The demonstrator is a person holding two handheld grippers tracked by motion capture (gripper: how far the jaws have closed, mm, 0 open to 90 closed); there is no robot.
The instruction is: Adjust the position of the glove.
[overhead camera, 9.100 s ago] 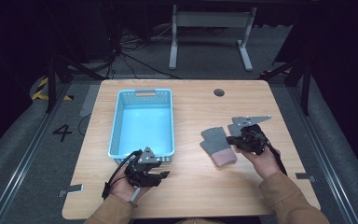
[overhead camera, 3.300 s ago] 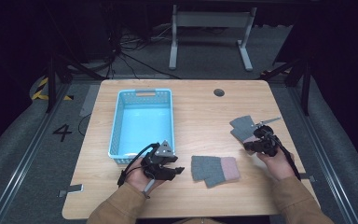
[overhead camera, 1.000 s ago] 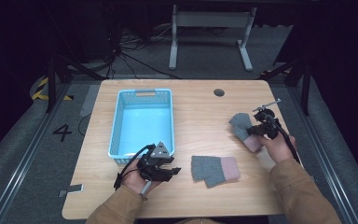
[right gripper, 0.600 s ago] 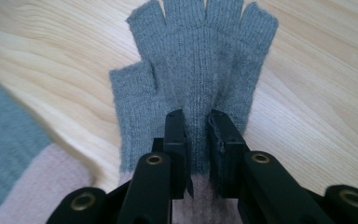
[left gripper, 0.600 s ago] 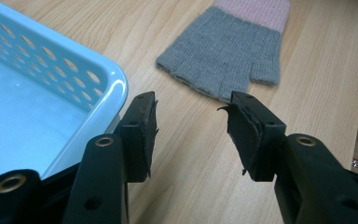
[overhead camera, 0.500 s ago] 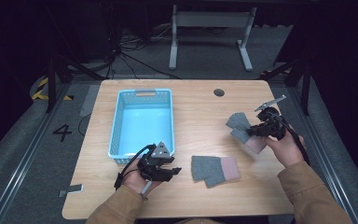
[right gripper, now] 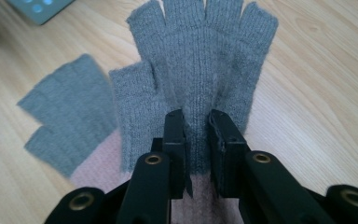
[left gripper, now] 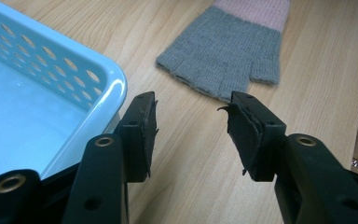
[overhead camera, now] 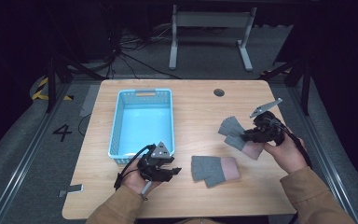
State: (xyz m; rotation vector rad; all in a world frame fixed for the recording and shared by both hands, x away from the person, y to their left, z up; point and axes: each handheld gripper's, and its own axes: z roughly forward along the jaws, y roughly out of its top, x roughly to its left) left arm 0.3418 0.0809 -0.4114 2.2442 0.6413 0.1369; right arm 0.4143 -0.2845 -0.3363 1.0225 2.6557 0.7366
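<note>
right gripper (right gripper: 196, 140): I'm pinching the lifted glove (right gripper: 200, 70) mid-palm, over the table's right side
left gripper (left gripper: 191, 135): jaws apart, idling beside basket (left gripper: 42, 88)
tip: probably lifting slowly so it's not slipping

Left gripper (overhead camera: 173, 171) rests low, jaws spread wide; right gripper (overhead camera: 245, 136) pinched nearly closed (raised, tilted).

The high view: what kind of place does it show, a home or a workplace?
Probably a lab or recording room, not a home: a bare wooden table on grey carpet, loose cables on the dark floor behind, yellow-black hazard tape and a painted 4.
</note>
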